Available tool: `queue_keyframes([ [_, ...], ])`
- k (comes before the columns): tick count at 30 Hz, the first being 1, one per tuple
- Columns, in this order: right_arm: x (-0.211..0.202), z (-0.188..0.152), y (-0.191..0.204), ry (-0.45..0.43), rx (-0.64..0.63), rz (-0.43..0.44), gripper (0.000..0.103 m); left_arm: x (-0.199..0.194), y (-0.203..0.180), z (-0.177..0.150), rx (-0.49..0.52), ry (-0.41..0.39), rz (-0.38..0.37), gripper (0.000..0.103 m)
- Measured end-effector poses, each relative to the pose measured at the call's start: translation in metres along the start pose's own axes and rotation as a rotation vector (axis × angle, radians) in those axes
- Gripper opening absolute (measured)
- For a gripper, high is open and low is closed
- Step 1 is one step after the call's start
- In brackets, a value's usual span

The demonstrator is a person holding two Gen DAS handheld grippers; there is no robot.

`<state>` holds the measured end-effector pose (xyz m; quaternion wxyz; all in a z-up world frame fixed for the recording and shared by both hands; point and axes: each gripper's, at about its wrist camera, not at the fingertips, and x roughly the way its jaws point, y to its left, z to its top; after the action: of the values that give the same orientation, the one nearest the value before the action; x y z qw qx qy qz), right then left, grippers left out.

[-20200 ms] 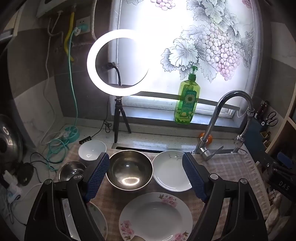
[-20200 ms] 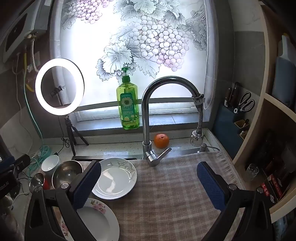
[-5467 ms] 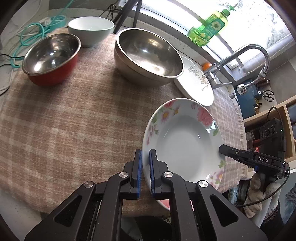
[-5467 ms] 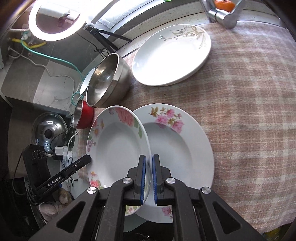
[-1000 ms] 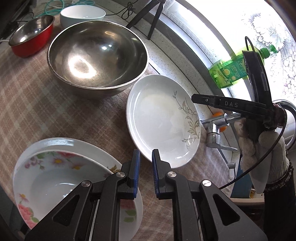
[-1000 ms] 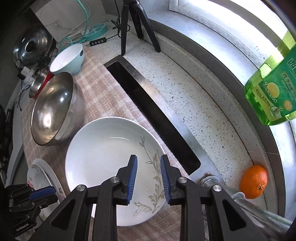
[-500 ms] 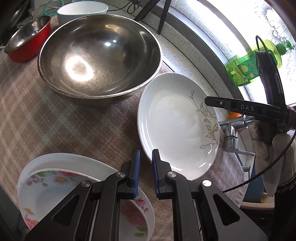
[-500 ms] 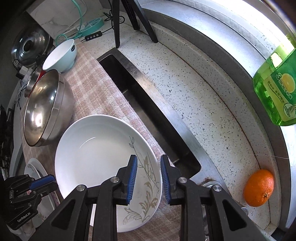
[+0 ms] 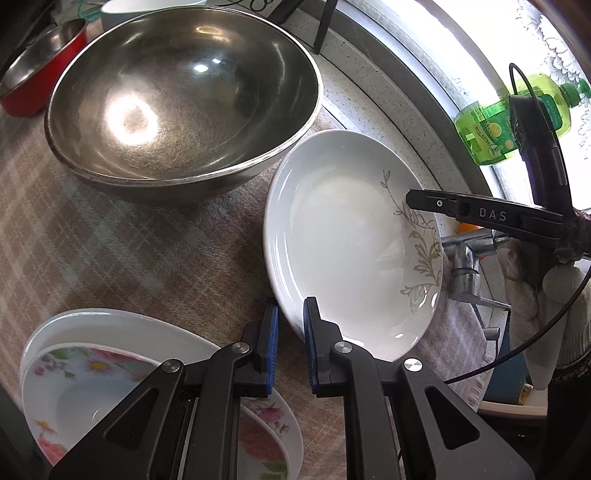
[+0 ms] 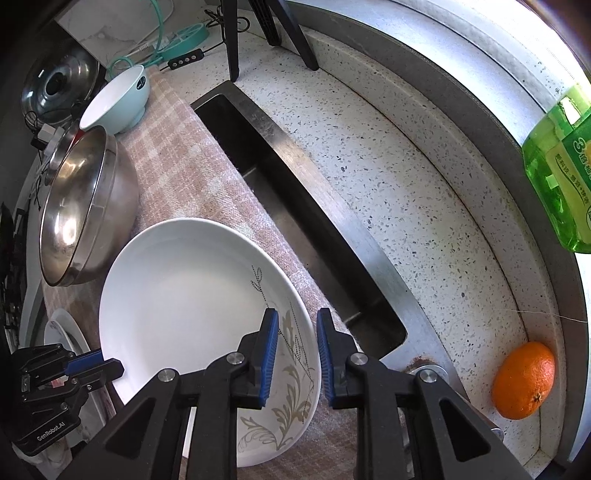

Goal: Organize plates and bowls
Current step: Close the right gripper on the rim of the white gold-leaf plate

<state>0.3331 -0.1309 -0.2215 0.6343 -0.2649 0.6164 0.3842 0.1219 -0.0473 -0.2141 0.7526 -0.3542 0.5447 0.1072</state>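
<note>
A white plate with a grey leaf pattern (image 9: 351, 243) lies on the checked cloth; it also shows in the right wrist view (image 10: 192, 317). My left gripper (image 9: 291, 332) is open a little, with its jaws on either side of the plate's near rim. My right gripper (image 10: 293, 345) is open a little, with its jaws on either side of the opposite rim. Two stacked flowered plates (image 9: 110, 373) lie at the lower left. A large steel bowl (image 9: 177, 92) stands behind, and also shows in the right wrist view (image 10: 81, 206).
A red-and-steel bowl (image 9: 40, 88) and a pale blue bowl (image 10: 118, 101) stand at the cloth's far end. The sink slot (image 10: 295, 229), faucet base (image 9: 461, 266), green soap bottle (image 10: 561, 177), orange (image 10: 524, 380) and tripod legs (image 10: 258, 33) line the counter.
Both grippers have moved closer to the leaf-pattern plate, so that its rim now lies between each pair of jaws. The plate has not moved.
</note>
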Motion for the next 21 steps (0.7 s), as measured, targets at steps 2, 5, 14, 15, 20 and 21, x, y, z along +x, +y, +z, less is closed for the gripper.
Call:
queue_keyframes([
  [2,0.0004,-0.0003,-0.0042,0.000,0.013,0.009,0.011,0.0012,-0.0002,0.0003,0.001,0.000,0.001,0.012],
  [5,0.0019,0.0008,-0.0076,0.001,0.024,0.022,0.011,0.0017,-0.0023,0.0021,0.007,0.000,0.006,0.012],
  [14,0.0007,-0.0002,-0.0101,-0.013,0.029,0.029,0.011,0.0019,-0.0031,0.0019,0.022,-0.003,0.013,0.012],
  [15,0.0004,-0.0008,-0.0097,-0.015,0.027,0.028,0.011,0.0014,-0.0033,0.0017,0.021,-0.004,0.014,0.012],
  [20,-0.0021,-0.0047,-0.0073,-0.017,0.011,0.024,0.010,-0.0003,-0.0027,0.0010,0.026,-0.011,0.027,0.012],
  [21,-0.0024,-0.0053,-0.0064,-0.018,0.008,0.022,0.010,-0.0006,-0.0023,0.0004,0.026,-0.010,0.026,0.012],
])
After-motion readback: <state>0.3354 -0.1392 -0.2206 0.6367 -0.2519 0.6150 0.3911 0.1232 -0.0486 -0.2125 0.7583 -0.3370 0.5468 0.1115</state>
